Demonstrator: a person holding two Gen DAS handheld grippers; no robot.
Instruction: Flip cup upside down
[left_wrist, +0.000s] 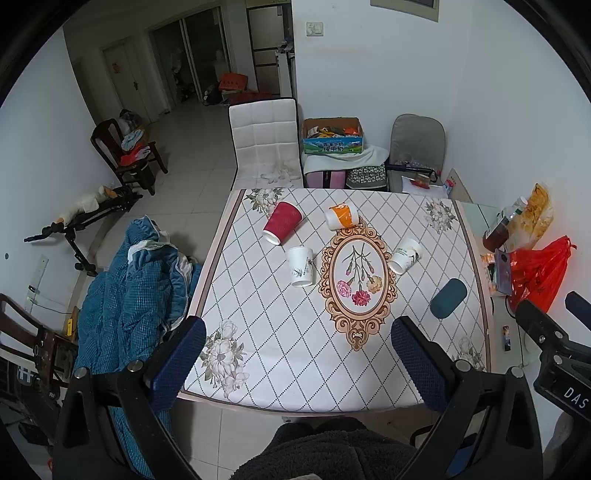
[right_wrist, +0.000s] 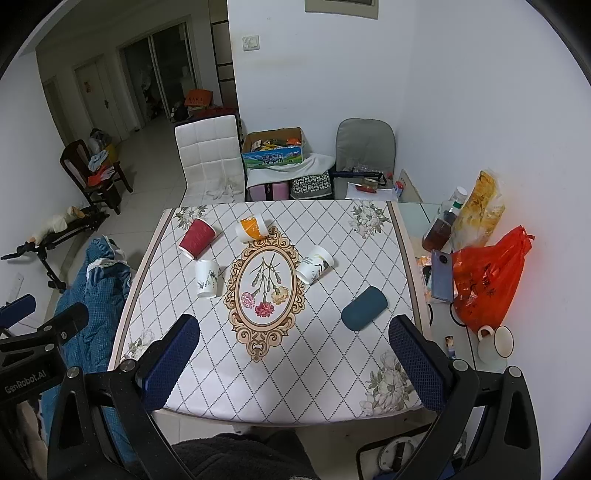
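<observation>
White walls and pale floor tiles surround a square table (left_wrist: 369, 384) covered with a diamond-patterned cloth bearing an ornate oval flower medallion (left_wrist: 357, 280). Five cups lie on their sides on the cloth. A red ribbed paper cup (left_wrist: 282, 222) lies at the far left, its mouth toward the near left. An orange-and-white paper cup (left_wrist: 341, 216) lies just beyond the medallion's top. A white paper cup with a plant print (left_wrist: 301, 266) lies left of the medallion, and a white paper cup with a bird print (left_wrist: 405, 255) lies right of it. A dark teal cup (left_wrist: 448, 297) lies nearer, toward the right edge.

The left gripper (left_wrist: 297, 363) hangs over the table's near edge with its blue-padded jaws spread wide and nothing between them; every cup lies well beyond its fingertips. The right gripper (right_wrist: 293, 360) is likewise spread wide and empty, hovering over the near edge; the dark teal cup (right_wrist: 364, 308) is the closest to it, just ahead of its right finger (right_wrist: 415, 363) and not touching. A red plastic bag (right_wrist: 487, 280) and a white mug (right_wrist: 496, 343) sit on the side surface to the right.
</observation>
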